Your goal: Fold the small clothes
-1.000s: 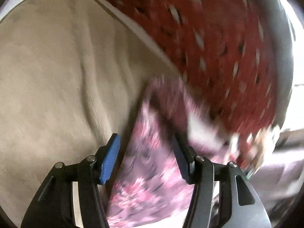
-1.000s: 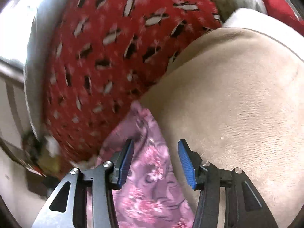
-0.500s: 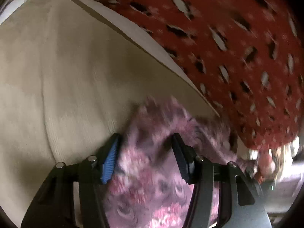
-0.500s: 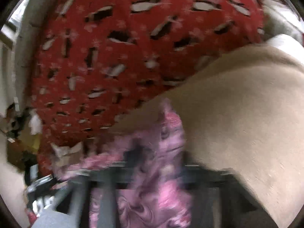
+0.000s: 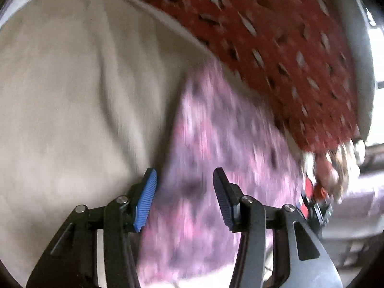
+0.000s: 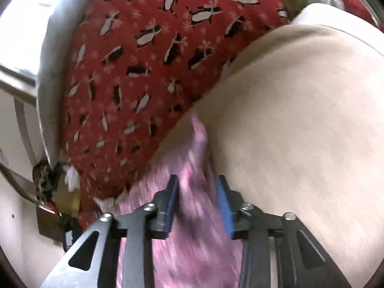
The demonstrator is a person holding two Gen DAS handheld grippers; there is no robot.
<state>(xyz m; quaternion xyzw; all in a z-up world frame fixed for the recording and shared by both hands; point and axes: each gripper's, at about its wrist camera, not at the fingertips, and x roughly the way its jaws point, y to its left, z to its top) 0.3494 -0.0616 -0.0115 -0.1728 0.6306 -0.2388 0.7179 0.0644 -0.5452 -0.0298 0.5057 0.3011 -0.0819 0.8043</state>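
Observation:
A small pink and purple floral garment lies on a beige blanket, blurred by motion. My left gripper is open, its blue pads apart over the garment's near part. In the right wrist view the same garment runs under and between the fingers. My right gripper is open with a narrower gap, cloth showing between the pads without being pinched.
A red cover with a penguin print lies beyond the blanket and also shows in the left wrist view. A bright window and grey frame stand at the left. Clutter sits below the cover's edge.
Both grippers have swung over the garment and the views are blurred. The garment has spread out wider between the left fingers. Both stay open.

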